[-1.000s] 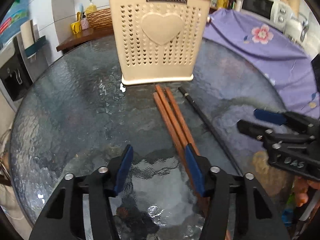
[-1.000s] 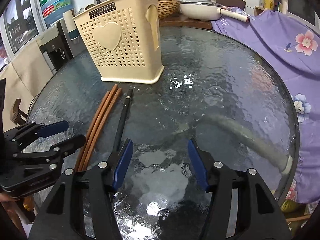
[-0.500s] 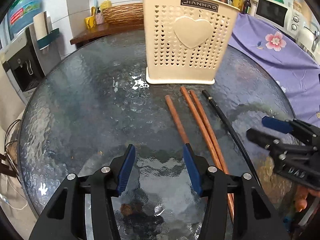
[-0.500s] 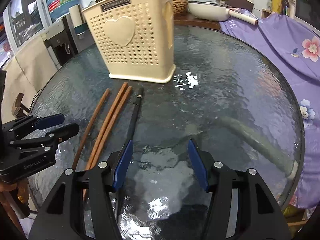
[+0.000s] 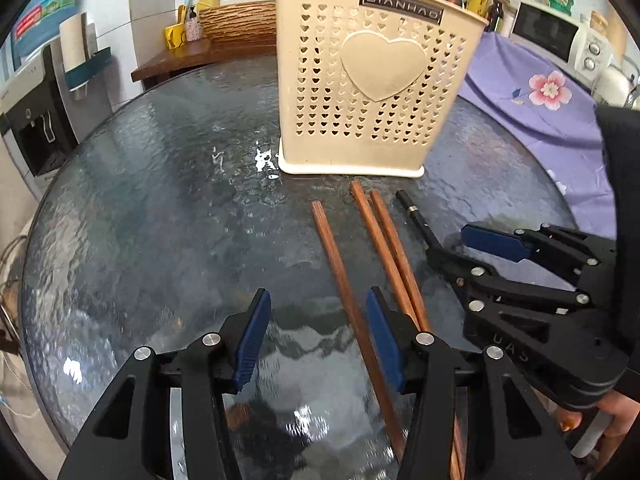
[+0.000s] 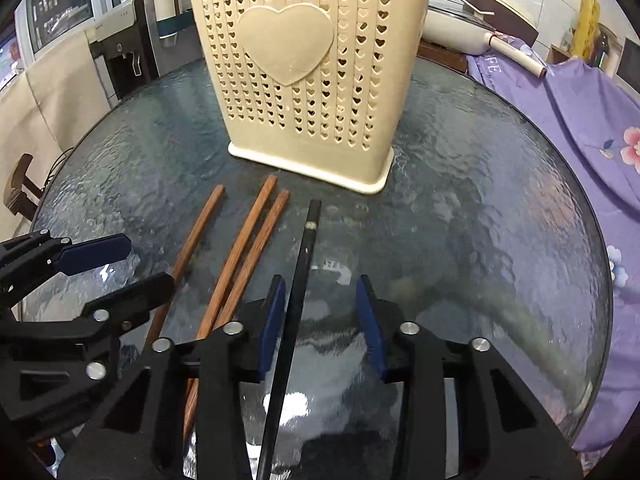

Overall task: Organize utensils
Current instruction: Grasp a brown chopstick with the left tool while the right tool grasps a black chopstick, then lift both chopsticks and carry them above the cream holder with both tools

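Black chopstick (image 6: 294, 308) is lying on the glass worktop (image 6: 460, 216) near the cream holder (image 6: 304, 80), looking light, stiff, slippery; mid-shaft suits. Right hand-held gripper (image 6: 320, 320) is closing around it, unclamped; left hand-held gripper (image 5: 316, 340) is gaping over a wooden chopstick (image 5: 340, 276).

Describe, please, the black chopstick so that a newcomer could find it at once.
Start at the cream utensil holder with the heart on the round glass table. In front of it lie four sticks; the black chopstick is nearest the purple cloth. The only dark one, it has a silver band; the three wooden chopsticks are reddish-brown.
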The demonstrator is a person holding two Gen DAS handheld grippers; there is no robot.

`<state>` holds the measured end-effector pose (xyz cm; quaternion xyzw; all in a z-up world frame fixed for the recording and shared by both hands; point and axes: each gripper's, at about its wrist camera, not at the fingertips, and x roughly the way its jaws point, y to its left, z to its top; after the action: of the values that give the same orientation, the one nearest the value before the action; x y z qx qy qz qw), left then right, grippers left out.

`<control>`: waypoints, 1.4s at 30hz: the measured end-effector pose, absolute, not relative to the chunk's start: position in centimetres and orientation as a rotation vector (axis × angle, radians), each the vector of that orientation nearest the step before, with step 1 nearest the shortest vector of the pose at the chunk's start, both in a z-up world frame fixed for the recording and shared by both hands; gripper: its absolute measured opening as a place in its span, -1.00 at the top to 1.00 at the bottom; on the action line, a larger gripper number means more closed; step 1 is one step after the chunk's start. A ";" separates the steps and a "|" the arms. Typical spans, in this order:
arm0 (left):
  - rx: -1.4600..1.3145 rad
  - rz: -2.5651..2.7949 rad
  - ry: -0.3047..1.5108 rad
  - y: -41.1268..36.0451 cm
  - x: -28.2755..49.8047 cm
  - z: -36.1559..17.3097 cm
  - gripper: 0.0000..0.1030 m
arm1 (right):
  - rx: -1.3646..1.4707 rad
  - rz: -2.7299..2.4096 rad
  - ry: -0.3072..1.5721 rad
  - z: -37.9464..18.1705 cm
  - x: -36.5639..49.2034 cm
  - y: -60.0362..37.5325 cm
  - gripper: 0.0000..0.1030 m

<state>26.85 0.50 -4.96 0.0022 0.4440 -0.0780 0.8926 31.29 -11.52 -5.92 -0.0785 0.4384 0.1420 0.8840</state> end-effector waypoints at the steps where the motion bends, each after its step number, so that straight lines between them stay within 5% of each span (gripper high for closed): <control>1: 0.015 -0.160 0.925 0.3 27.2 -5.0 0.05 | -0.168 0.296 0.915 -5.9 31.6 -11.6 0.42; 12: 0.078 -0.162 0.955 -0.8 29.8 -5.4 0.14 | -0.167 0.307 0.966 -5.6 33.4 -12.1 0.58; 22: 0.102 -0.165 0.980 -1.3 31.2 -5.1 0.79 | -0.122 0.302 0.981 -5.3 34.3 -11.5 0.82; 42: 0.067 -0.180 0.903 -0.7 29.7 -3.4 0.87 | -0.032 0.337 0.863 -3.3 31.8 -13.4 0.84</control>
<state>29.73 -0.74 -3.42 0.0324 0.4355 -0.0871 0.8954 31.82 -13.43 -3.33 -0.0153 0.4162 0.1624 0.8945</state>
